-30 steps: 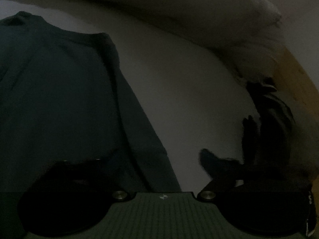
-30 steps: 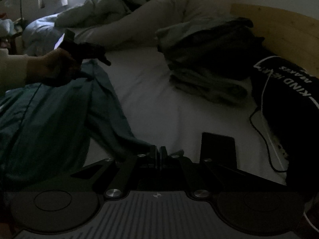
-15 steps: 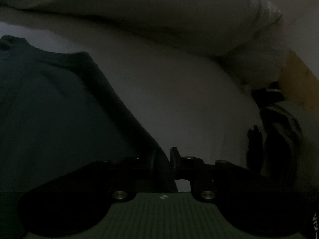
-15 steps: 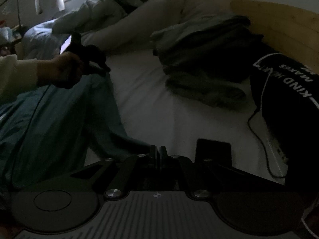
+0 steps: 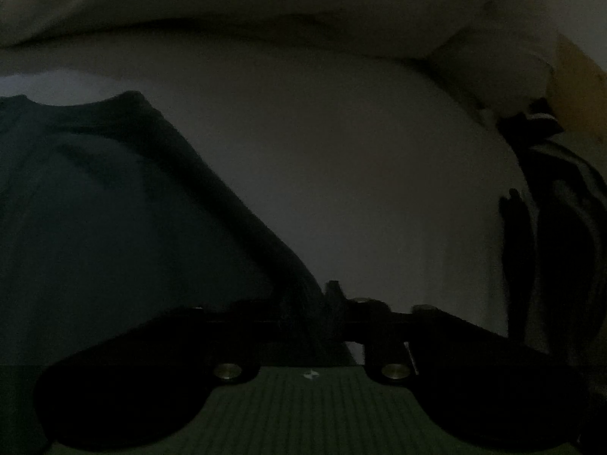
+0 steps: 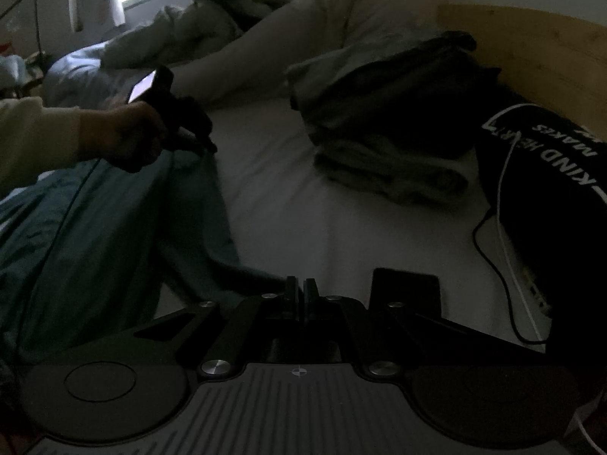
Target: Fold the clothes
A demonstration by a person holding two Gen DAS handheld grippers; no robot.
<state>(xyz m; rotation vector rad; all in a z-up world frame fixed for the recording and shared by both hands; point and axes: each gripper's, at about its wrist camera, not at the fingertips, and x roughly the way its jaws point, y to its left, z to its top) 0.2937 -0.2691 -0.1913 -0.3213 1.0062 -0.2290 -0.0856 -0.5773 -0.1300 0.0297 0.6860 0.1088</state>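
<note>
Left gripper (image 5: 322,303), lower centre of the left wrist view: its jaws have just been closing, and now pinch the right-hand edge of the teal garment (image 5: 114,227), whose dark hem runs straight into the narrow gap between them. The grip sits on the edge, presumably so that this side can be lifted and carried over the body of the cloth. In the right wrist view the same gripper appears at centre left, held in the person's hand (image 6: 129,140) and angled down onto the fabric.

Right gripper (image 6: 301,295), lower centre of the right wrist view: jaws drawn together, with a tail of the garment leading up to them from the left (whether cloth lies between the pads cannot be told in this light). Judged from the two hold points, the edge is being taken at both ends so it stays straight during the fold.

The garment lies spread on the white bedsheet (image 6: 303,208), filling the left of both views. A dark phone (image 6: 406,284) lies just right of the right gripper; a heap of grey clothes (image 6: 379,113) occupies the upper right, apparently awaiting their turn. The fold itself looks barely begun.
</note>
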